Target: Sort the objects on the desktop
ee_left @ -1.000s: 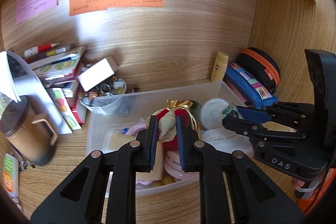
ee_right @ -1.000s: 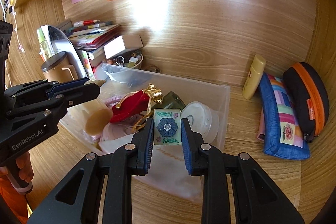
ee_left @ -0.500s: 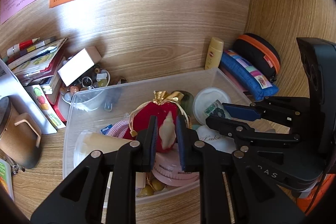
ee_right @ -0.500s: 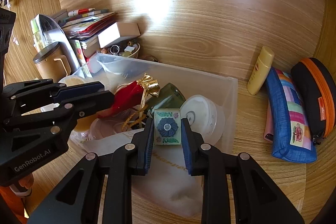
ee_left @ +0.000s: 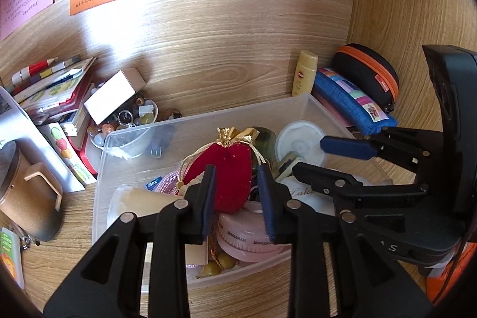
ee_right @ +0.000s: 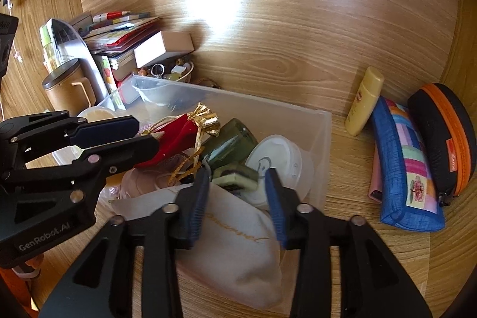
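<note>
A clear plastic bin (ee_left: 238,112) (ee_right: 316,133) sits on the wooden desk, full of small items. My left gripper (ee_left: 237,192) is open and empty above a red velvet pouch (ee_left: 229,172) (ee_right: 176,136) with a gold top. My right gripper (ee_right: 237,192) is open above the bin. A small green flower tile (ee_right: 235,176) lies tilted just beyond its fingers, on a cream cloth bag (ee_right: 238,252). The bin also holds a white round lid (ee_right: 277,157), a green glass bottle (ee_right: 229,142) and a pink round case (ee_left: 250,237). The shell it held is out of sight.
Right of the bin lie a yellow tube (ee_right: 362,106), a blue patchwork pouch (ee_right: 405,172) and a black-orange case (ee_right: 447,133). To the left are stacked books (ee_left: 56,91), a white box (ee_left: 113,94), a bowl of trinkets (ee_left: 134,118) and a brown mug (ee_left: 26,195).
Both grippers have opened over the bin. The left let go of a pale shell and the right let go of the green flower tile, which now lies tilted in the bin.
</note>
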Demonstrator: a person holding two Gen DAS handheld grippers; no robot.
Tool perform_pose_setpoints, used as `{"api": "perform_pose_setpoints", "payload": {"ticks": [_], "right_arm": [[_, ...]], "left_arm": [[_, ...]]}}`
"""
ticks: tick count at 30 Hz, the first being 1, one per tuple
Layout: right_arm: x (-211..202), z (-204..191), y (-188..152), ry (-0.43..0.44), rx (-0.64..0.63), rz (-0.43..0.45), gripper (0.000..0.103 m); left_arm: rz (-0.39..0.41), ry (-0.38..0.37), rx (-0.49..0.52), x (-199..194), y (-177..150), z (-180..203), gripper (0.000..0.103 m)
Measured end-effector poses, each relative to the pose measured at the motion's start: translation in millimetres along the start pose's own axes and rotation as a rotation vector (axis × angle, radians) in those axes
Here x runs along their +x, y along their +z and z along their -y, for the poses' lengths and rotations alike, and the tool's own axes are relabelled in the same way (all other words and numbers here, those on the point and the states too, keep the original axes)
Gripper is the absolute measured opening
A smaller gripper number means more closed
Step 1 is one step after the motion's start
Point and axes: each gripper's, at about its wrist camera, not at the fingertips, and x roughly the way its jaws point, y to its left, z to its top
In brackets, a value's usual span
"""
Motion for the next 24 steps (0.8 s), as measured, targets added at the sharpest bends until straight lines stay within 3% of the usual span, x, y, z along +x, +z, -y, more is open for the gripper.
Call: {"api": "perform_pose_setpoints", "payload": {"ticks": [2, 8, 13, 17, 19, 21, 24], "right_arm": [[-4.1, -0.3, 1.1, -0.006, -0.001, 0.011, 0.041], [-18.5, 0.7, 1.1, -0.046, -0.002, 0.036, 0.053], [-33.1, 2.5, -1.4, -0.076, 0.002, 0.06, 0.06], [-41.8, 1.5, -4.3, -0.094, 0.004, 0.066, 0.064], [-47.5, -0.8, -7.1, -0.114, 0.004, 0.076, 0.074], [-53.3, -3.7, -9.4, -0.127, -0.001, 0.086, 0.078], [-61.9, -8.2, -12.2, -0.148, -0.01, 0.094, 0.085]], "left_arm": [[0.007, 0.003, 0.003, -3.0, 0.3, 0.6, 0.03], [0.035, 0.053, 0.0, -14.9, 0.9, -2.3, 0.056], [0.049, 0.074, -0.01, -25.0, -0.8, -6.9, 0.063], [0.069, 0.102, -0.011, -36.3, -4.6, -7.9, 0.074], [0.079, 0.113, -0.012, -41.8, -6.3, -8.2, 0.079], [0.08, 0.117, -0.009, -47.3, -8.2, -8.0, 0.092], [0.084, 0.123, -0.02, -56.4, -10.9, -9.8, 0.096]]}}
